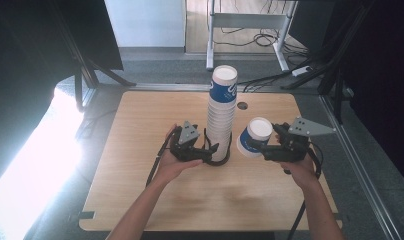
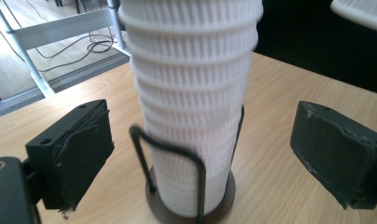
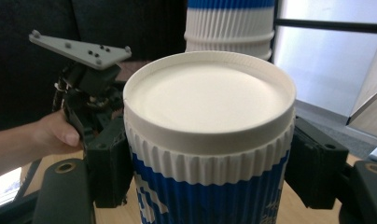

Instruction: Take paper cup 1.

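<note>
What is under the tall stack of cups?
The stack of cups stands upside down on a dark round wire holder on the table. The stack covers the middle of the holder's base.

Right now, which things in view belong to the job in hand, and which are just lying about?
In the job:
- single blue-and-white ribbed paper cup, upside down, clamped in the right gripper
- tall stack of ribbed paper cups
- black wire stand holding that stack
- left gripper, jaws open either side of the stack

Lying about:
- grey metal frame beyond the wooden table
- cables on the floor
</note>
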